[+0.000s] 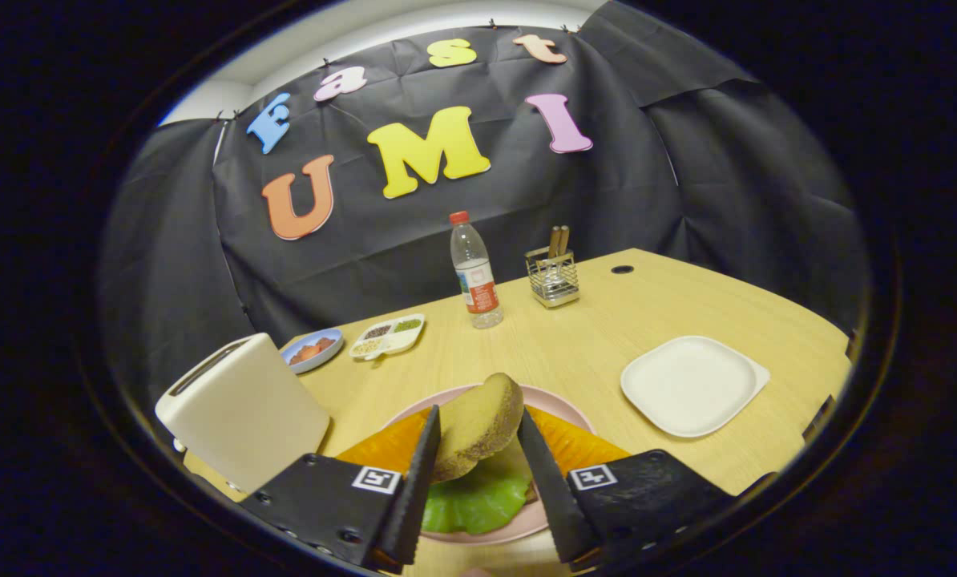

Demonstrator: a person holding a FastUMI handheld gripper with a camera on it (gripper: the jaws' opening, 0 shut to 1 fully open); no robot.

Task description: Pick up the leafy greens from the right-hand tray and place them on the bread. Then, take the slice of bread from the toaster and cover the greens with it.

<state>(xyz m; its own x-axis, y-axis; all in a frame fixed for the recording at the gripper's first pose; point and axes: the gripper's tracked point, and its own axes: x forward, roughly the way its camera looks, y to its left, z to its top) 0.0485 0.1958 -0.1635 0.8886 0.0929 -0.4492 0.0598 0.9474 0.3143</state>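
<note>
1. At the bottom centre of the frame the gripper (478,449) grasps the slice of bread (478,425); both fingers press its sides and it stands tilted between them.
2. Just below it, between the fingers, the leafy greens (474,501) lie on the pink plate (559,401), with an orange layer under them showing on either side. The lower bread itself is hidden, so I cannot tell how it sits.
3. My reading: the covering step is under way. To do it well, level the slice so its flat face looks down, centre it over the greens, lower until it rests, then let go without dragging.
4. The toaster (242,409) stands at lower left, close to the left finger; it is the nearest thing to knock when the fingers spread.
5. The empty white tray (691,385) lies at right, well apart from the plate.
6. Open worktop (575,336) stretches beyond the plate towards the water bottle (476,272) and wire holder (553,276) at centre, so lifting away upward or forward looks free. The worktop's right edge is near the tray.
</note>
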